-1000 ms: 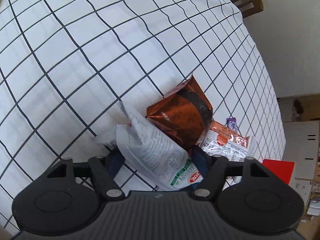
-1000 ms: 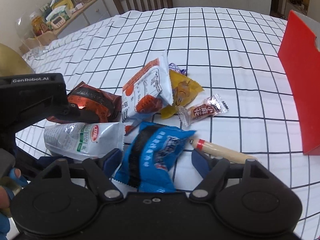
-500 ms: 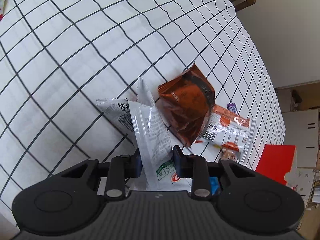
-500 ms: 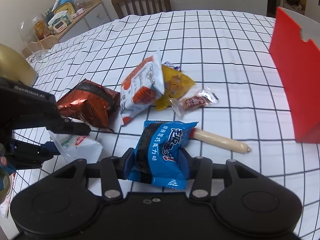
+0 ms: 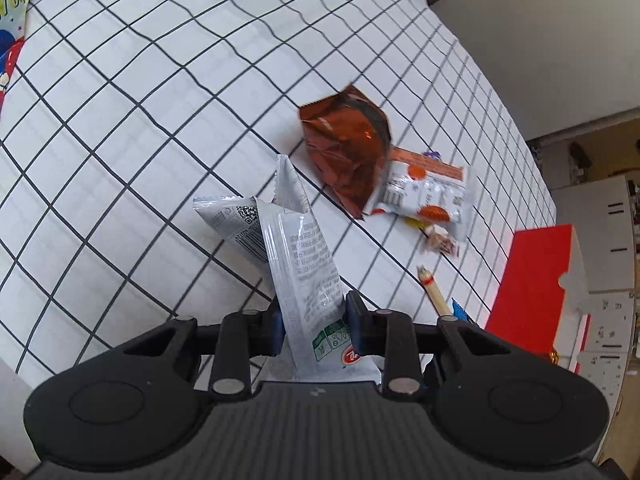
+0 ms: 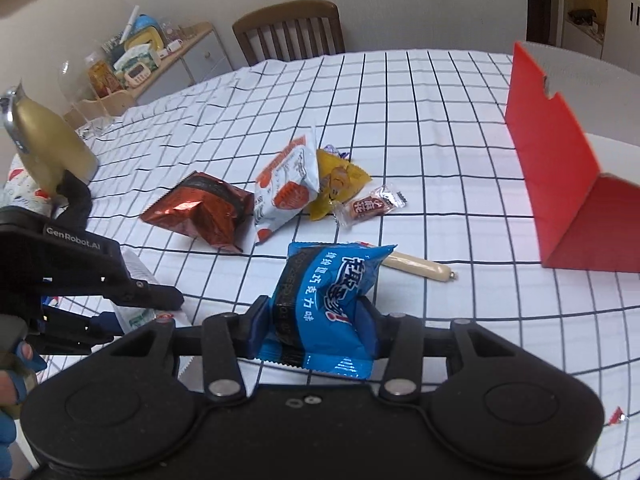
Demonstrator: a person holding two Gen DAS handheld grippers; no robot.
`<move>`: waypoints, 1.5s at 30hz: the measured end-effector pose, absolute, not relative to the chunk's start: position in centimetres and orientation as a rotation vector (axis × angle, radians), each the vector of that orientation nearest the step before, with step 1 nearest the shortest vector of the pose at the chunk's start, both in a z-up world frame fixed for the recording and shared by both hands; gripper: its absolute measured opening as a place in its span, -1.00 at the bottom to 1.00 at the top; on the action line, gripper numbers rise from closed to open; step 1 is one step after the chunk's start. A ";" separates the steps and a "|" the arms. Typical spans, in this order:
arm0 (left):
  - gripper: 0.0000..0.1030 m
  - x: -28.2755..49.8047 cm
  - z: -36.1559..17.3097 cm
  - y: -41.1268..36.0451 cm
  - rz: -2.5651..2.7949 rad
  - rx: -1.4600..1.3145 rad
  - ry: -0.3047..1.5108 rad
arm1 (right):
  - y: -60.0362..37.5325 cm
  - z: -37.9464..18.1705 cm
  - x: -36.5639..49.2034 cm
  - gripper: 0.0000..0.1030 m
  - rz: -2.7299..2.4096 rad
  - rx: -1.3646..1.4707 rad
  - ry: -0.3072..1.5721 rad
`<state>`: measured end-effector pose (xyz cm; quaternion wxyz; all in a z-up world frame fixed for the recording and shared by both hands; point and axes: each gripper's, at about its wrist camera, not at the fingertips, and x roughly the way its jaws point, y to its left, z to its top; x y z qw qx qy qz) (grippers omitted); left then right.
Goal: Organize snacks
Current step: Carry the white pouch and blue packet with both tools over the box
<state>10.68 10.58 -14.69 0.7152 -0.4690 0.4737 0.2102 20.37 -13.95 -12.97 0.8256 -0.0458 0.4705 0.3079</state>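
My left gripper (image 5: 313, 320) is shut on a silver-white snack packet (image 5: 298, 256) and holds it above the checked tablecloth. My right gripper (image 6: 314, 328) is shut on a blue snack bag (image 6: 326, 292), lifted off the table. On the cloth lie a brown foil bag (image 6: 200, 212), a white-and-orange bag (image 6: 288, 188), a yellow bag (image 6: 340, 178), a small wrapped candy (image 6: 370, 206) and a sausage stick (image 6: 420, 266). A red open box (image 6: 560, 184) stands at the right. The left gripper also shows in the right wrist view (image 6: 148, 296).
A wooden chair (image 6: 290, 30) stands at the table's far side. A sideboard with clutter (image 6: 140, 64) is at the back left. A patterned bag (image 5: 12, 28) lies at the left wrist view's far left.
Both grippers closed on their packets and lifted them off the table. The silver packet and the blue bag now hang in the jaws above the cloth.
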 end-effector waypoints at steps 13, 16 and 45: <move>-0.42 11.4 -10.0 5.5 0.342 -0.867 1.001 | -18.1 -8.6 18.1 -0.14 0.666 -0.110 0.913; -0.42 11.9 -8.9 4.2 0.312 -0.824 0.986 | -19.0 -7.6 18.0 -0.14 0.664 -0.101 0.893; -0.42 22.3 -1.0 -9.1 0.061 -0.487 0.920 | -29.8 -1.3 22.3 -0.15 0.556 -0.133 0.692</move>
